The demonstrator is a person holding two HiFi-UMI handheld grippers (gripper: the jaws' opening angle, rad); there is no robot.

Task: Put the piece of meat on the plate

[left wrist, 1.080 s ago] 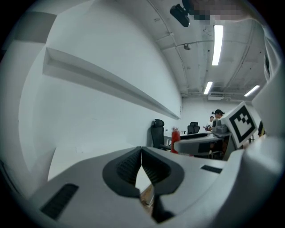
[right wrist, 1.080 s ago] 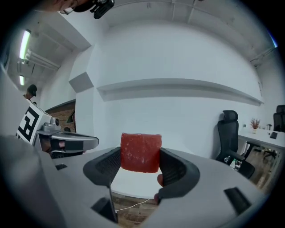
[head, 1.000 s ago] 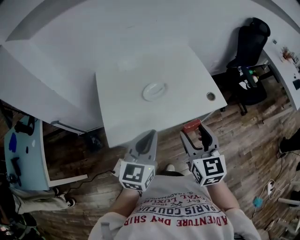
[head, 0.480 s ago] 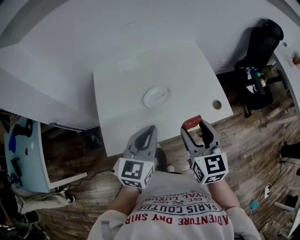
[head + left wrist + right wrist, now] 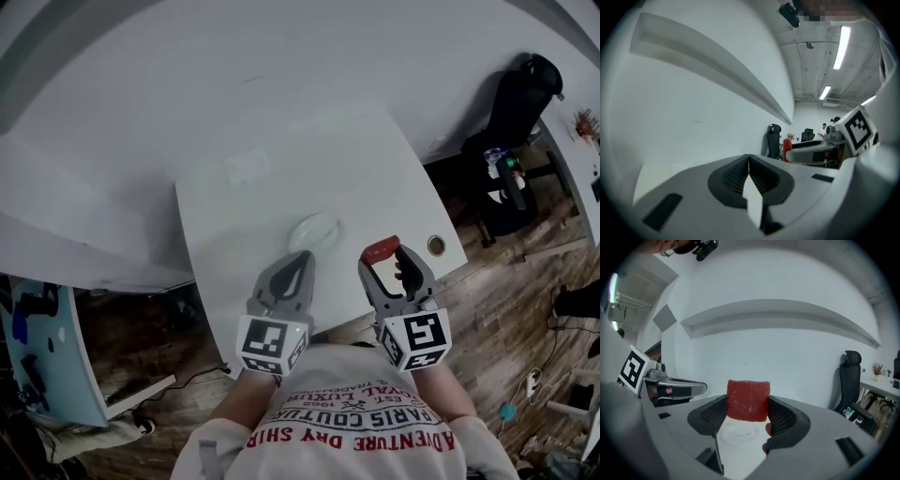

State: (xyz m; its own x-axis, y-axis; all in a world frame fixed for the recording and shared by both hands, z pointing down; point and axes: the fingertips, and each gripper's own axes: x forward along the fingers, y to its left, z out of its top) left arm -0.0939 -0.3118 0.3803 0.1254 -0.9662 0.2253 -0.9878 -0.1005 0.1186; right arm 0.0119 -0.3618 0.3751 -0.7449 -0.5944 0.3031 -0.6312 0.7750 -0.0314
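Note:
My right gripper (image 5: 385,256) (image 5: 748,405) is shut on a red block of meat (image 5: 748,400), which also shows as a red patch, the meat (image 5: 381,249), at its tips over the table's near right part. A clear round plate (image 5: 314,231) lies on the white table (image 5: 244,206), a little ahead and left of the meat; the plate (image 5: 737,433) appears low between the right jaws. My left gripper (image 5: 293,269) (image 5: 749,165) is shut with nothing in it, hovering at the table's near edge.
A round cable hole (image 5: 436,246) sits near the table's right corner. A black office chair (image 5: 514,103) stands to the right on the wooden floor. A white wall (image 5: 187,84) runs behind the table. A light blue desk (image 5: 42,366) with dark items lies at the far left.
Both grippers have advanced from the floor side over the table's near edge, and the meat in the right gripper now sits closer to the plate.

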